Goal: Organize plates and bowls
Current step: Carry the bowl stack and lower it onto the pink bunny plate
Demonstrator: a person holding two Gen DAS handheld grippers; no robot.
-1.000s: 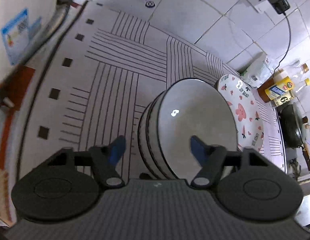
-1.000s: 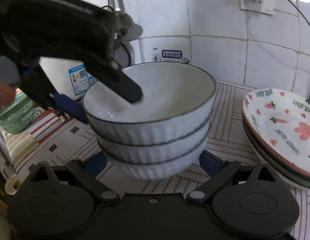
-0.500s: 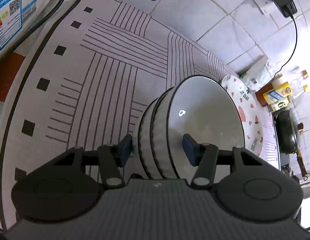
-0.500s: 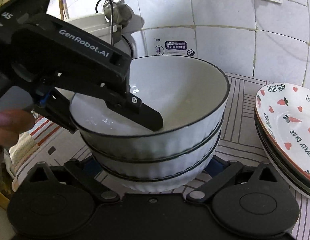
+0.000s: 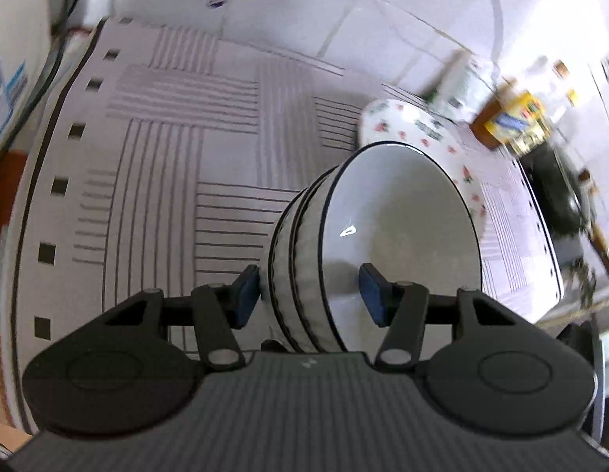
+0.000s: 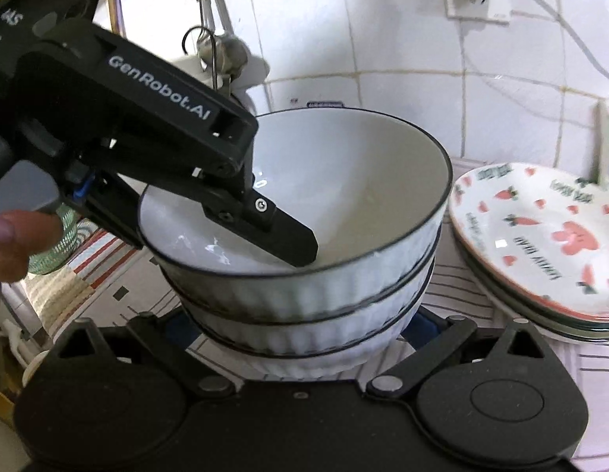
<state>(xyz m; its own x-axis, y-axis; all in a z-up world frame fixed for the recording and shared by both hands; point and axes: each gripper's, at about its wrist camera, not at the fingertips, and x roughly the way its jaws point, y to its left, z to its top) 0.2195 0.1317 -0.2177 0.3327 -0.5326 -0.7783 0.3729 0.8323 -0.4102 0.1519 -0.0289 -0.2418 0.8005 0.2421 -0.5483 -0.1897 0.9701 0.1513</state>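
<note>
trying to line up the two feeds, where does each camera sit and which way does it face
Left wrist: sits on the left gripper, looks steeply down at the stacked bowls on the striped mat; its own fingers straddle the stack's wall.
Right wrist: sits on the right gripper, looks forward toward the tiled wall; its fingers flank the stack's base, fingertips at left.
Shared: bowls, carrot plates, left gripper.

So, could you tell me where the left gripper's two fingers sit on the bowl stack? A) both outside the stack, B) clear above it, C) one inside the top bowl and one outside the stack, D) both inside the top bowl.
C: one finger reaches inside the top bowl, the other stays outside the stack.
</note>
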